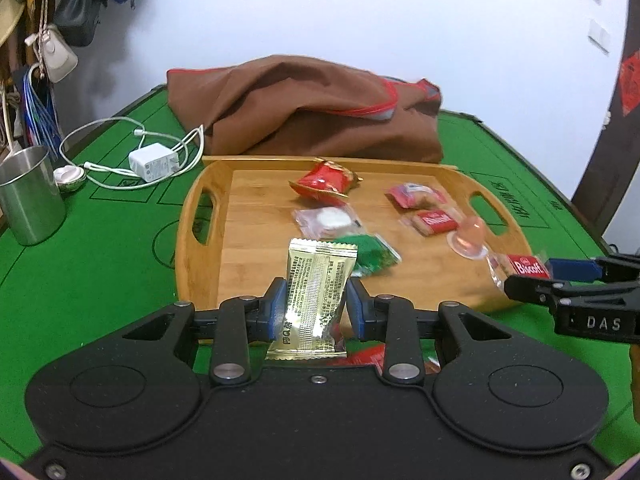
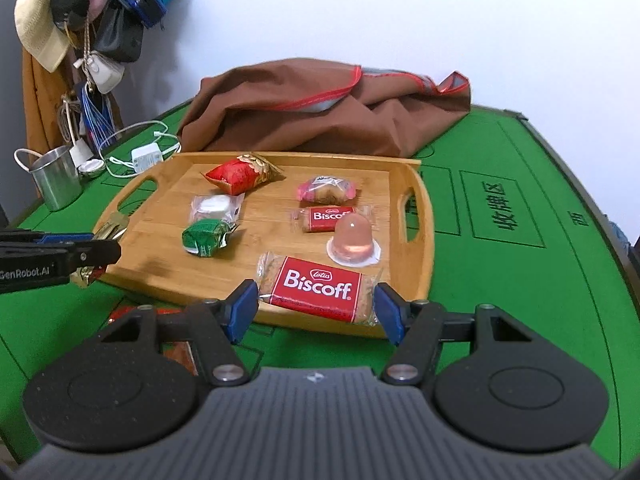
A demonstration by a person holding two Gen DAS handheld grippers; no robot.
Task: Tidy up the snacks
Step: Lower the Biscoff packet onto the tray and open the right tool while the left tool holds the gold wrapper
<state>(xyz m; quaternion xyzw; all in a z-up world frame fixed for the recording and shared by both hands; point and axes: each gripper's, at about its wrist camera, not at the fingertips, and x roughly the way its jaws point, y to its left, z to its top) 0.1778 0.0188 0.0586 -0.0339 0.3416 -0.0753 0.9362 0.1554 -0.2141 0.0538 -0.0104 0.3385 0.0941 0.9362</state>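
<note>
A rectangular bamboo tray sits mid-frame on the green felt table. On it, a red peanut packet lies at the back left, a clear-wrapped white sweet and a green foil packet in front of it, a pink-wrapped cake and a dome-shaped jelly cup to the right. Behind the tray lies a crumpled brown cloth bag; a steel cup and a white charger stand at the left.
</note>
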